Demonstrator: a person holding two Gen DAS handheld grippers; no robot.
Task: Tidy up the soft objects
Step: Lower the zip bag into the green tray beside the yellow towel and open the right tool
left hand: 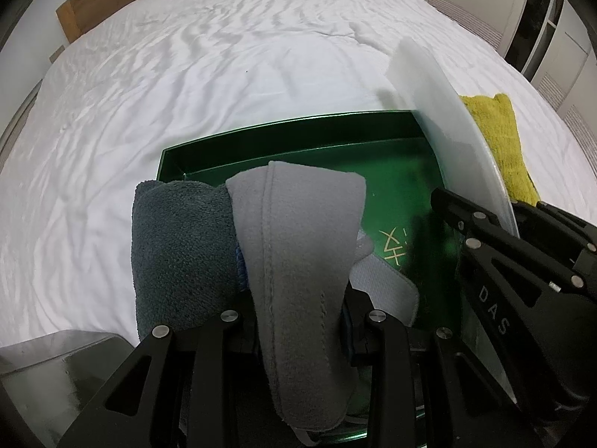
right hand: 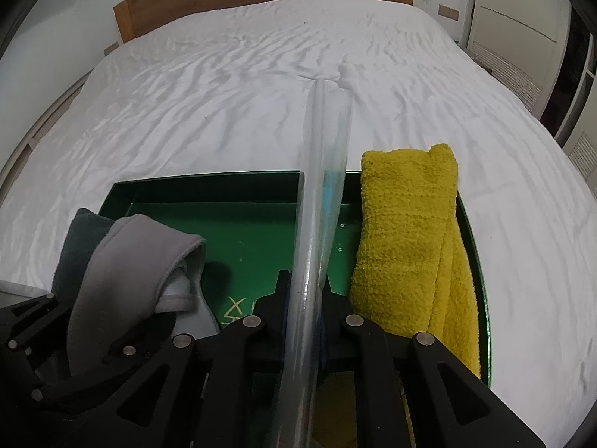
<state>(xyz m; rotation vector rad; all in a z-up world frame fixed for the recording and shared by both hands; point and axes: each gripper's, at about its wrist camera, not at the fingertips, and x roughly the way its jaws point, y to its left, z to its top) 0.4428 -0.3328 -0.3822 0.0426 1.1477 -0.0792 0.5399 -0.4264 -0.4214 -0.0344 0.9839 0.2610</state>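
We take the green tray (right hand: 261, 220) on the white bed (right hand: 224, 112) as our landmark. Our left gripper (left hand: 298, 321) is clenched on a grey cloth (left hand: 298, 261) over the tray's left part, a dark teal towel (left hand: 179, 246) overhanging that edge. Our right gripper (right hand: 304, 298) clamps a clear plastic divider (right hand: 321, 194) standing upright across the tray. The yellow towel (right hand: 410, 246) lies along the right rim. Beyond the far rim the bed lies open.
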